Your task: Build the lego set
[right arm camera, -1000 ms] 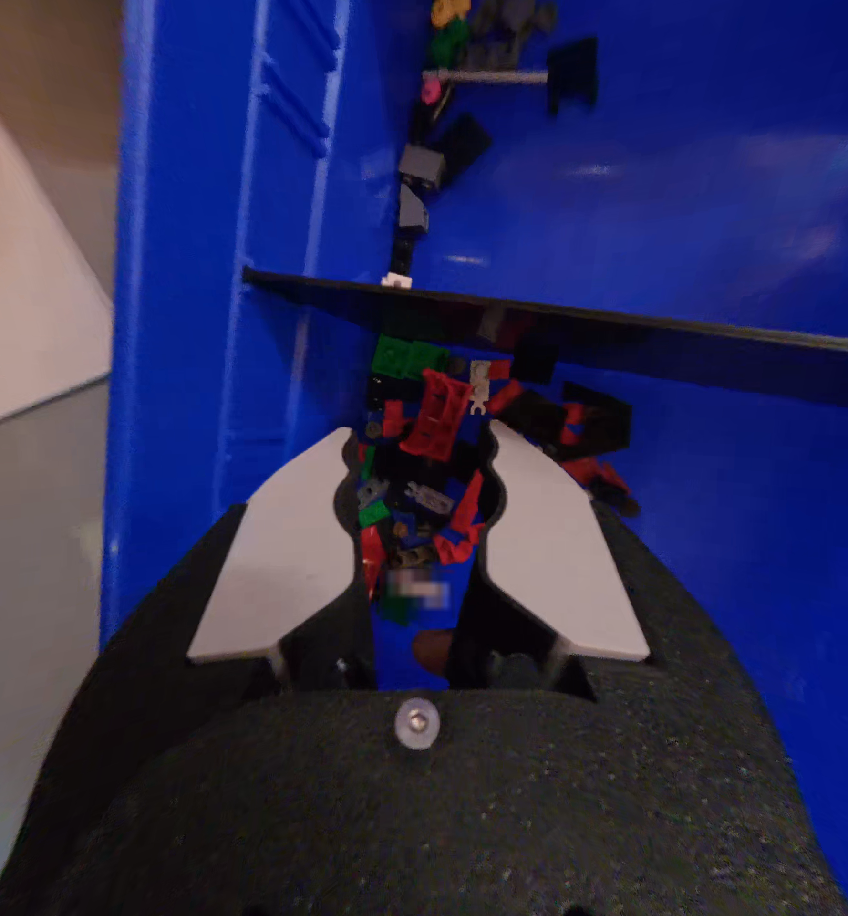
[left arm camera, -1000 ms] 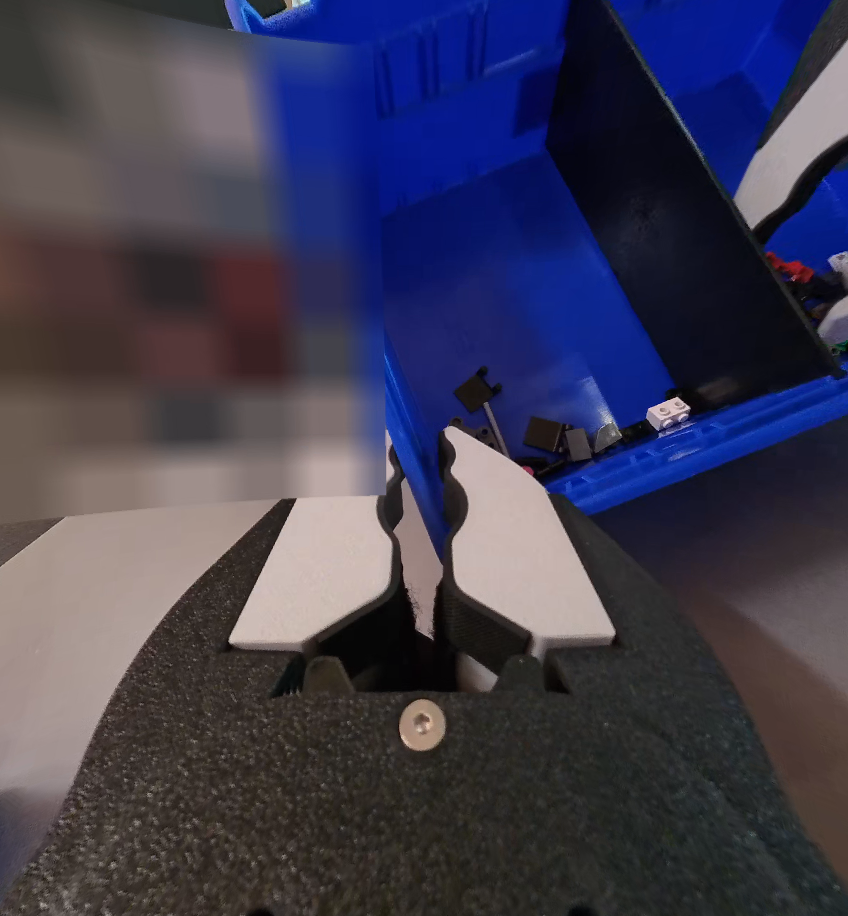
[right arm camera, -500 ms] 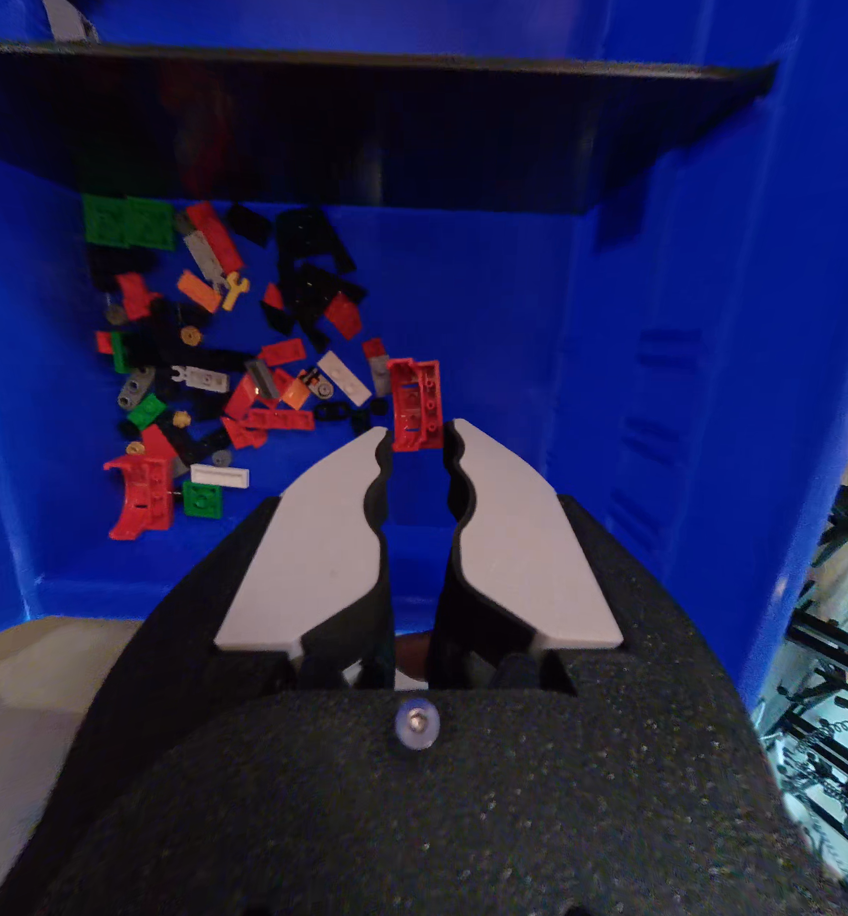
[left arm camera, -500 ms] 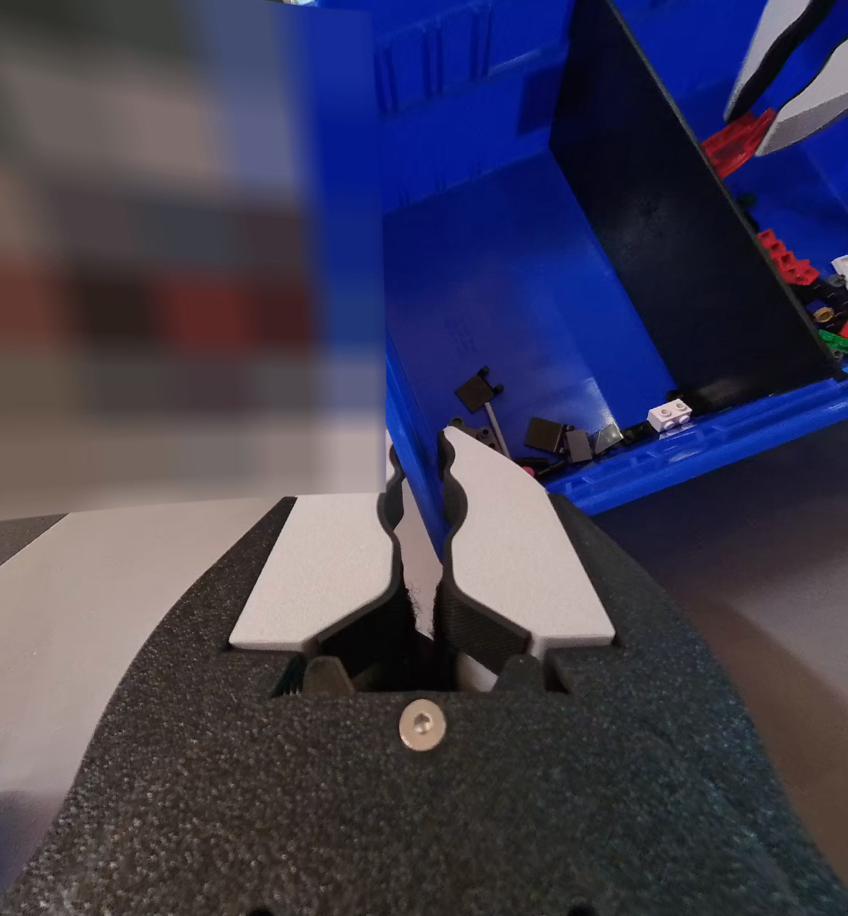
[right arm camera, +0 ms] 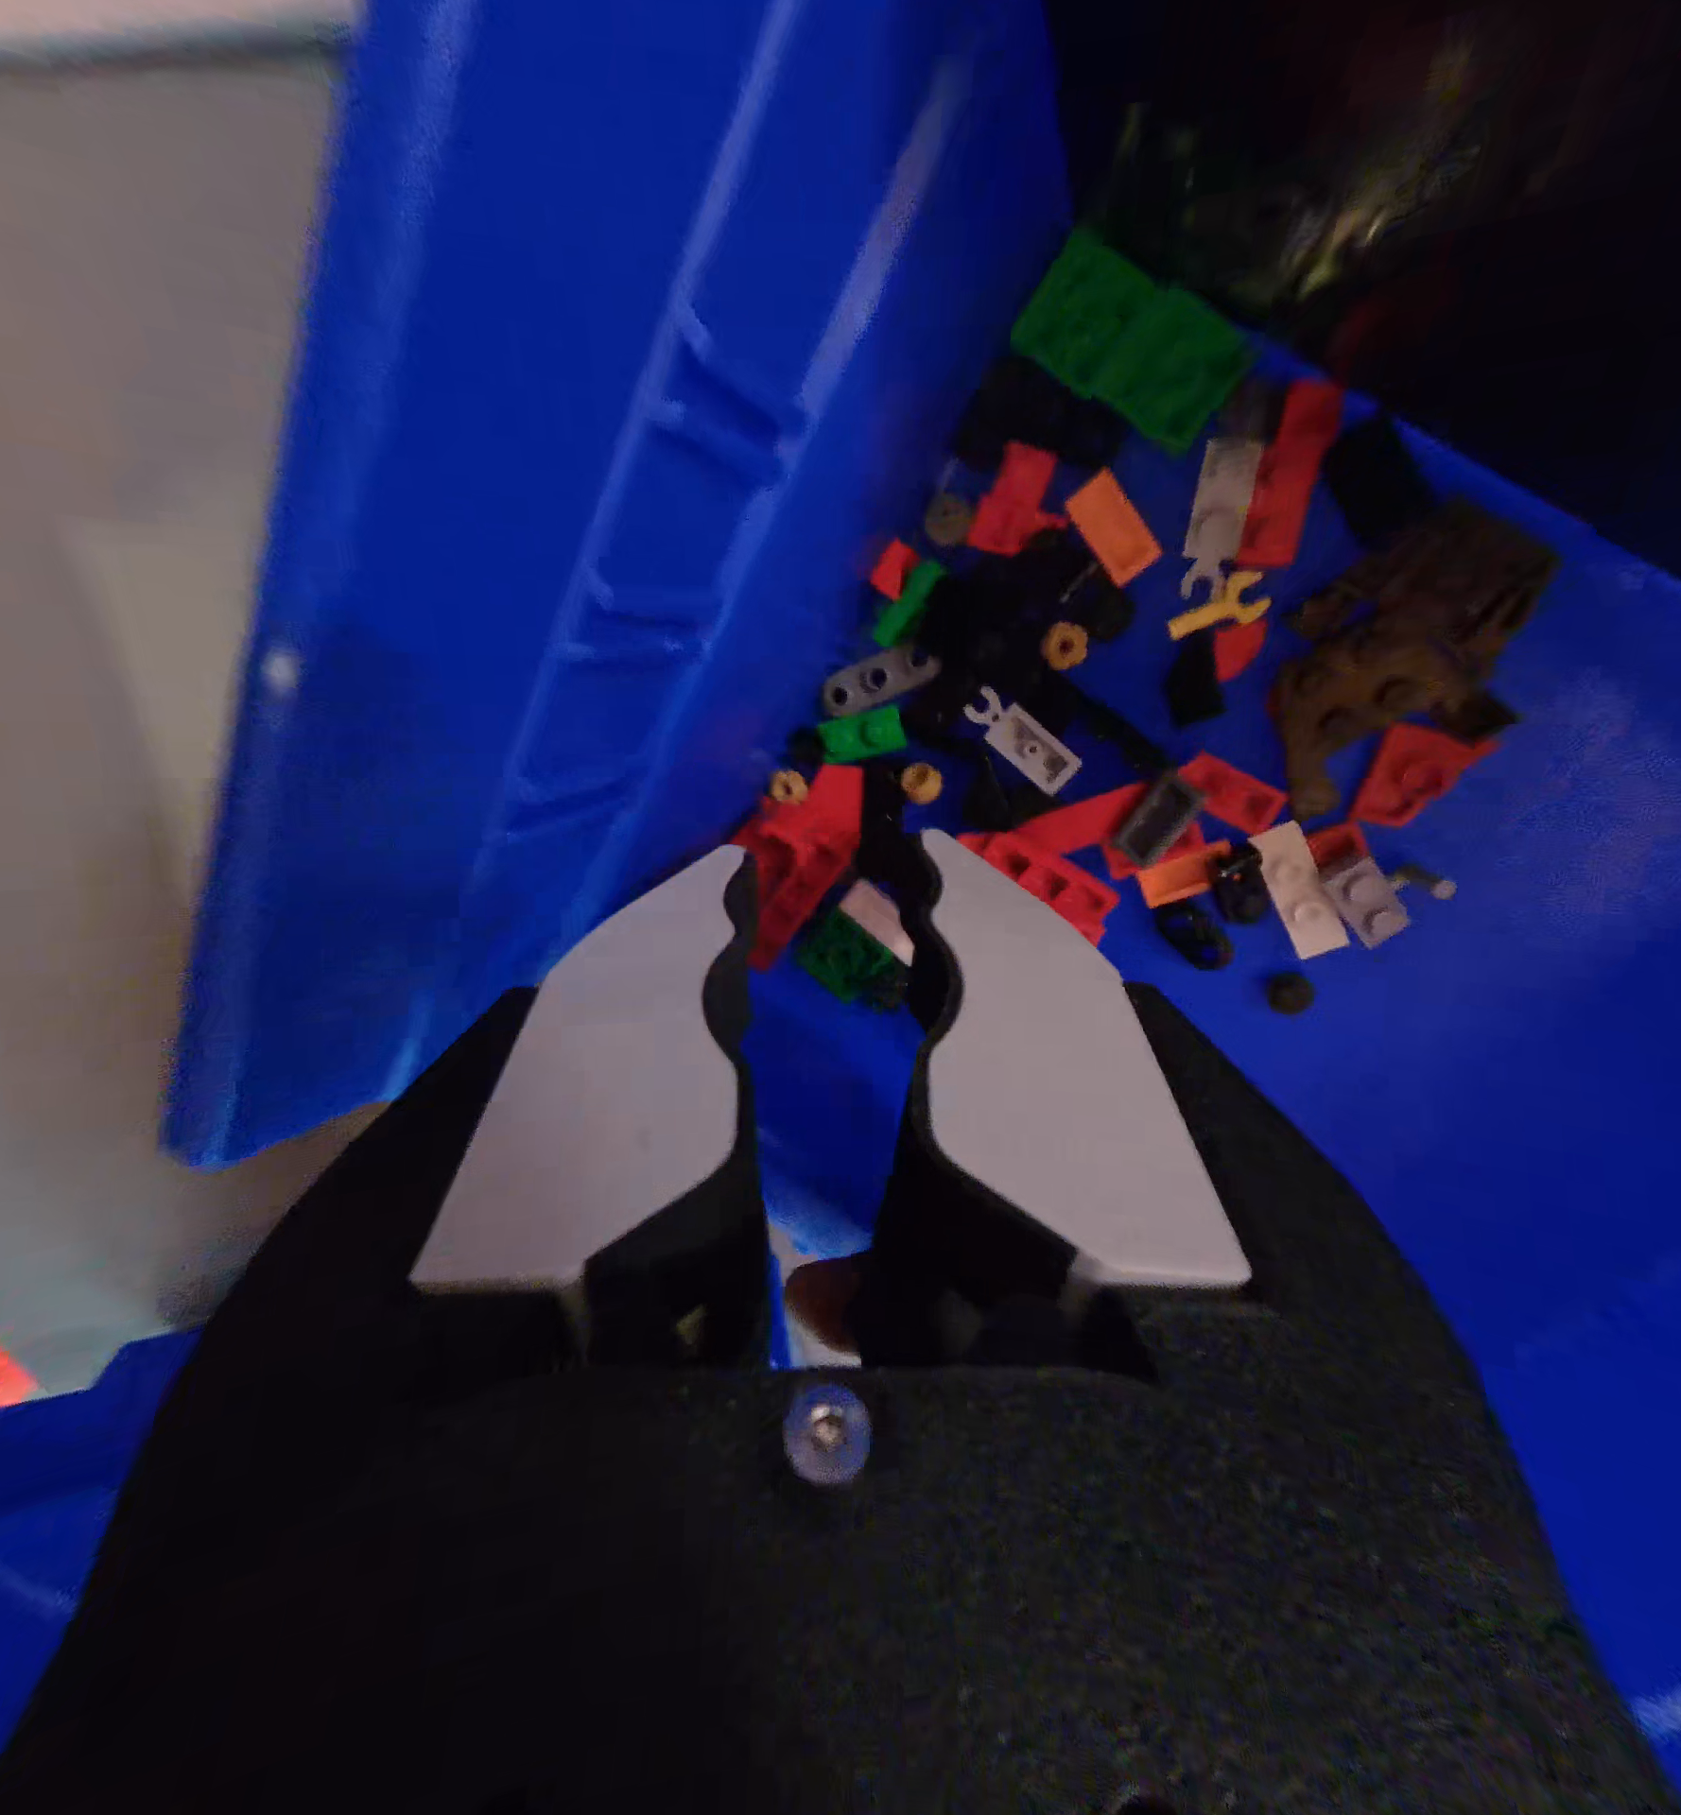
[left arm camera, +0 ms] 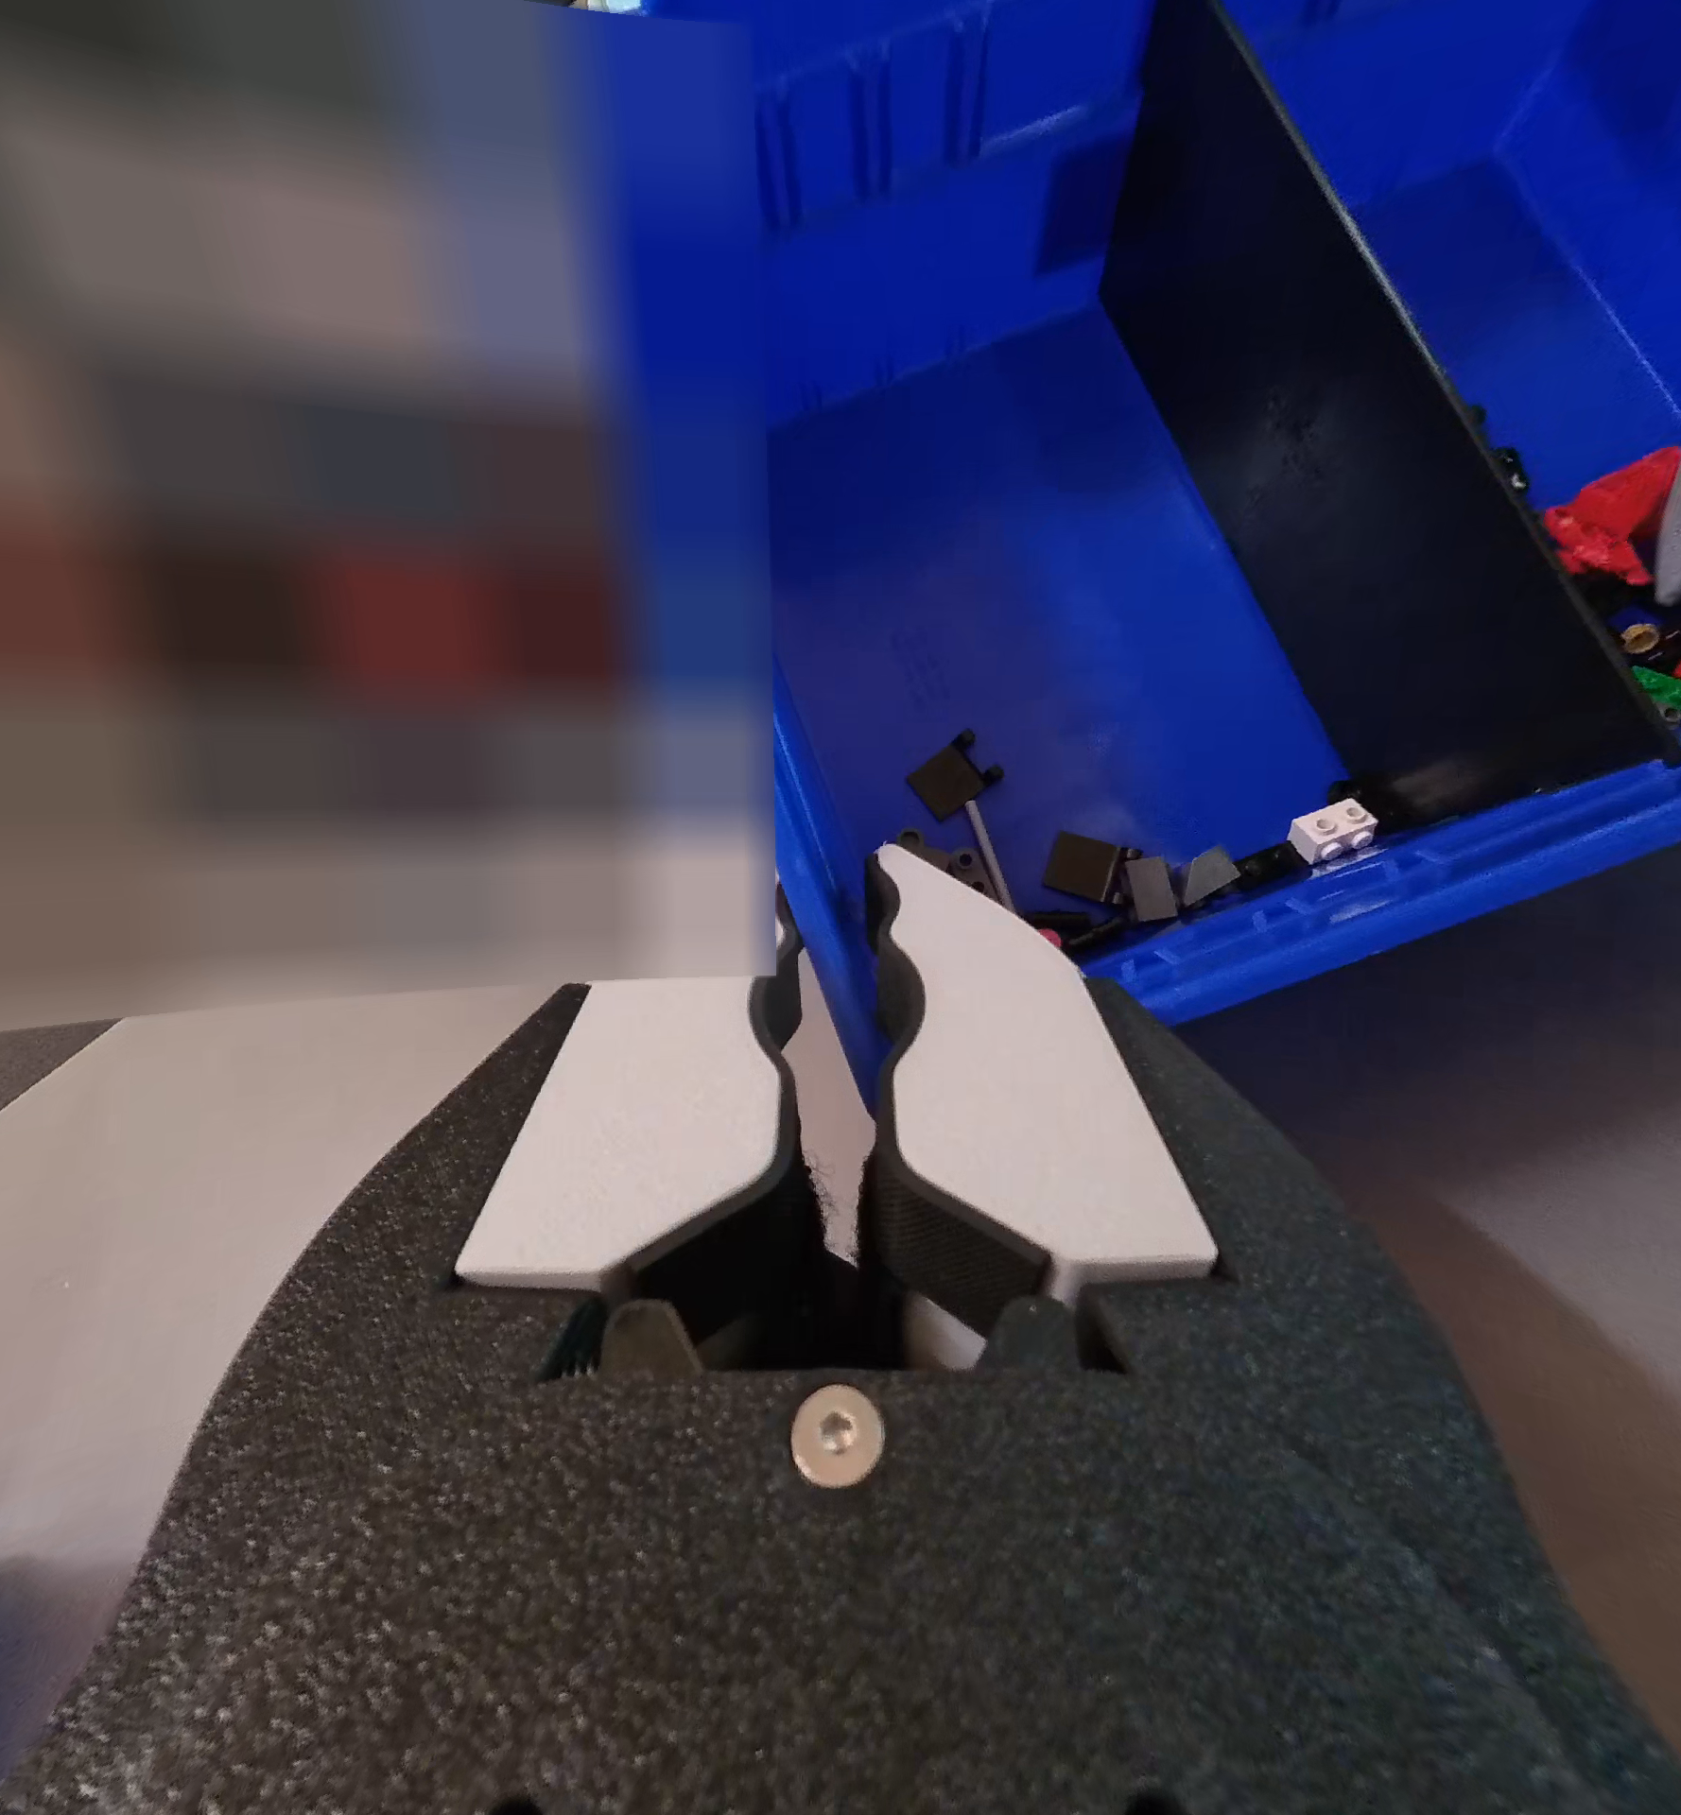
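The left gripper (left arm camera: 832, 908) is clamped tight on the corner wall of the blue bin (left arm camera: 925, 550), one finger outside and one finger (left arm camera: 974, 982) inside, the blue plastic pinched between them. Just past that inner finger, along the bin's near edge, sits a thin scatter of dark pieces: a black flag piece (left arm camera: 950, 781) on a grey rod, a couple of black tiles (left arm camera: 1082, 864), a grey slope, and off to the right a small white brick (left arm camera: 1333, 835) tucked near the foot of the black divider (left arm camera: 1357, 491). Beyond that divider is the second compartment, and there the right gripper (right arm camera: 832, 874) is in the thick of it, jaws parted by a narrow gap, with nothing clearly pinched between them. Its tips hang right over the pile of lego pieces (right arm camera: 1112, 707), a red brick (right arm camera: 807, 864) just off the left fingertip and a dark green plate (right arm camera: 851, 953) showing through the gap. Fanning outward across the blue floor: red plates, an orange tile (right arm camera: 1112, 525), a big green plate (right arm camera: 1131, 344) up by the divider, a yellow wrench piece (right arm camera: 1215, 609), a brown piece (right arm camera: 1406, 638), white and grey plates (right arm camera: 1328, 889) to the right. From the left wrist view that right gripper shows only as a blurred grey sliver at the frame edge, beside red pieces.
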{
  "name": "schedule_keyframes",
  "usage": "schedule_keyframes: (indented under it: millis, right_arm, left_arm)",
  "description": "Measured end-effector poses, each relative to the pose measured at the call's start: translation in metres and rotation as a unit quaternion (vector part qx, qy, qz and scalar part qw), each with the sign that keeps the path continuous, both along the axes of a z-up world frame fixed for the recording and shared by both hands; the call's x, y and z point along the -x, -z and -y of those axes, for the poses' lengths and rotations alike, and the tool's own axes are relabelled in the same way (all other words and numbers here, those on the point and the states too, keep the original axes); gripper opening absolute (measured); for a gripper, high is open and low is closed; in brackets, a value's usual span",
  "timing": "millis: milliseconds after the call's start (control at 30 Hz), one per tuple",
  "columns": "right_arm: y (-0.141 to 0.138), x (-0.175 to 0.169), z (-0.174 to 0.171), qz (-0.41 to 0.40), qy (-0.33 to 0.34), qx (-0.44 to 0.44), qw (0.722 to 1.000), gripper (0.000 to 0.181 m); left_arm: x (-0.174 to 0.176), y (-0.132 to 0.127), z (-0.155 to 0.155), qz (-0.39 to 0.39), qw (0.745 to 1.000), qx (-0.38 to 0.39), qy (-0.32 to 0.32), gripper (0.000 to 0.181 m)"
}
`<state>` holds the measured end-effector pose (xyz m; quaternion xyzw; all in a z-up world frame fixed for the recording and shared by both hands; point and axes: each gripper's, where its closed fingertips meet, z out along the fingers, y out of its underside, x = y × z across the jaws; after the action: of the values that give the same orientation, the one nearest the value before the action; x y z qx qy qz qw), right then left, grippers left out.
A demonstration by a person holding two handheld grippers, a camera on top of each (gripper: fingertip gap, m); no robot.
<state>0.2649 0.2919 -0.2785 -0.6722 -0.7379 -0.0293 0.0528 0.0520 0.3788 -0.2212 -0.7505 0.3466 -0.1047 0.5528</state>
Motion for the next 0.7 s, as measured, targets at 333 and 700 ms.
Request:
schedule_keyframes:
  millis: [333, 700]
  right_arm:
    - [-0.037, -0.037, -0.073, 0.004, 0.059, -0.140, 0.988, 0.012]
    - [-0.052, -0.052, -0.093, -0.024, 0.095, -0.164, 0.982, 0.012]
  left_arm:
    - [0.000, 0.000, 0.001, 0.007, 1.000, -0.004, -0.003, 0.010]
    - [0.001, 0.000, 0.001, 0.010, 1.000, -0.004, -0.005, 0.009]
